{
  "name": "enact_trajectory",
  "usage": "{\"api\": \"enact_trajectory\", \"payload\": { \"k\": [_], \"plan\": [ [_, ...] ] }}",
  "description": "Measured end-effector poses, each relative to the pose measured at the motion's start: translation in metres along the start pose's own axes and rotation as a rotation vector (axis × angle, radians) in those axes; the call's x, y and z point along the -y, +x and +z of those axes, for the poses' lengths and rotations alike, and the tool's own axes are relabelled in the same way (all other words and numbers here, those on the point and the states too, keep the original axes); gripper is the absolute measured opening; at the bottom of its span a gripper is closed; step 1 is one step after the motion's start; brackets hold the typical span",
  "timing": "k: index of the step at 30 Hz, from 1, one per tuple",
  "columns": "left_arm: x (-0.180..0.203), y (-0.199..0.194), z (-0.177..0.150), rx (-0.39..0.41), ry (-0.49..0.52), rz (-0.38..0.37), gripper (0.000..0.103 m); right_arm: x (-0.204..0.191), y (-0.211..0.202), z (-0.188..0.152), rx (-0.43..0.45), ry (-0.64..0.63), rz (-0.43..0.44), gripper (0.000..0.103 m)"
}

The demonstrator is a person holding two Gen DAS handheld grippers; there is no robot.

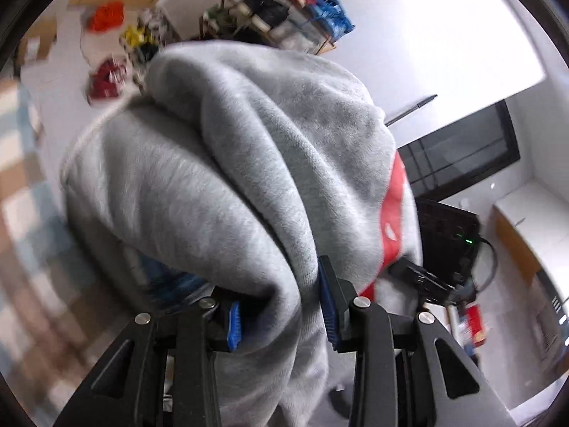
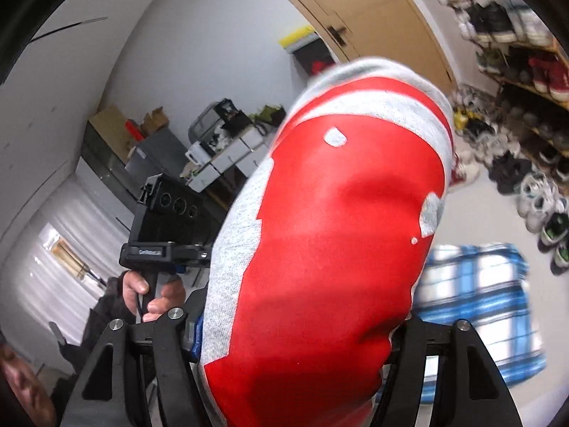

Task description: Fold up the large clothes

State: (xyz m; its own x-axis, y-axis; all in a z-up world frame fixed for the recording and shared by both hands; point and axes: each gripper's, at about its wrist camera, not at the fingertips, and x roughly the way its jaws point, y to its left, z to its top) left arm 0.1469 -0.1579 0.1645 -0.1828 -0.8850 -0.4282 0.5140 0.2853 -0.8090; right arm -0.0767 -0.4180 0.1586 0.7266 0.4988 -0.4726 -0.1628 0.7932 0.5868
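A thick grey sweatshirt [image 1: 227, 163] with a red print [image 2: 338, 235] hangs bunched up in the air between both grippers. My left gripper [image 1: 281, 316] is shut on a fat fold of the grey fleece, which its blue pads [image 1: 329, 306] squeeze from both sides. My right gripper [image 2: 298, 338] is shut on the printed part, and the cloth bulges out over its jaws and hides the right pad. In the right wrist view a hand [image 2: 156, 295] holds the left gripper's black body [image 2: 167, 220]. The right gripper's body [image 1: 448, 242] shows past the cloth in the left wrist view.
A shoe rack [image 2: 515, 35] and several loose shoes [image 2: 540, 192] stand to the right. A blue plaid cloth [image 2: 473, 302] lies below. A wooden door [image 2: 373, 10], cluttered shelves [image 2: 227, 142] and a dark window [image 1: 458, 156] line the walls.
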Motion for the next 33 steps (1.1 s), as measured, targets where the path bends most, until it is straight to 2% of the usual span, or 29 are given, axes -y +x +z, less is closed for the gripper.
{"api": "enact_trajectory", "payload": {
  "k": [3, 5, 7, 8, 12, 16, 19, 23, 25, 27, 29, 30, 31, 33],
  "plan": [
    [-0.035, 0.037, -0.023, -0.011, -0.029, 0.006, 0.029, 0.069, 0.012, -0.007, -0.131, 0.051, -0.037, 0.069],
    [-0.067, 0.065, -0.044, -0.051, -0.1, 0.0, 0.029, 0.116, 0.036, -0.019, -0.234, 0.113, -0.116, 0.07],
    [-0.089, 0.078, -0.059, -0.066, -0.107, 0.04, 0.029, 0.16, 0.06, -0.036, -0.355, 0.185, -0.238, 0.076],
    [-0.096, 0.077, -0.065, -0.073, -0.094, 0.052, 0.029, 0.174, 0.067, -0.044, -0.381, 0.21, -0.242, 0.084],
    [-0.093, 0.043, -0.067, -0.027, -0.016, 0.115, 0.029, 0.177, 0.059, -0.051, -0.343, 0.144, -0.176, 0.086],
    [-0.054, 0.016, -0.051, 0.035, 0.127, 0.182, 0.029, 0.185, 0.056, -0.046, -0.346, 0.16, -0.188, 0.088],
    [-0.032, 0.014, -0.056, 0.052, 0.189, 0.157, 0.029, 0.187, 0.053, -0.043, -0.353, 0.159, -0.216, 0.089],
    [-0.02, 0.057, -0.06, -0.033, 0.2, 0.133, 0.034, 0.169, 0.046, -0.04, -0.364, 0.17, -0.255, 0.09],
    [-0.033, 0.088, -0.07, -0.083, 0.194, 0.171, 0.034, 0.165, 0.038, -0.04, -0.35, 0.176, -0.293, 0.095],
    [-0.058, 0.112, -0.074, -0.121, 0.14, 0.189, 0.034, 0.162, 0.022, -0.04, -0.326, 0.163, -0.342, 0.097],
    [-0.077, 0.121, -0.077, -0.127, 0.111, 0.217, 0.034, 0.159, -0.003, -0.037, -0.265, 0.176, -0.391, 0.097],
    [-0.088, 0.121, -0.077, -0.107, 0.102, 0.212, 0.03, 0.156, -0.016, -0.034, -0.23, 0.187, -0.414, 0.098],
    [-0.092, 0.119, -0.076, -0.096, 0.097, 0.219, 0.018, 0.149, -0.03, -0.031, -0.191, 0.19, -0.433, 0.099],
    [-0.104, 0.111, -0.075, -0.073, 0.088, 0.245, 0.006, 0.123, -0.045, -0.024, -0.149, 0.135, -0.462, 0.103]
  ]
}}
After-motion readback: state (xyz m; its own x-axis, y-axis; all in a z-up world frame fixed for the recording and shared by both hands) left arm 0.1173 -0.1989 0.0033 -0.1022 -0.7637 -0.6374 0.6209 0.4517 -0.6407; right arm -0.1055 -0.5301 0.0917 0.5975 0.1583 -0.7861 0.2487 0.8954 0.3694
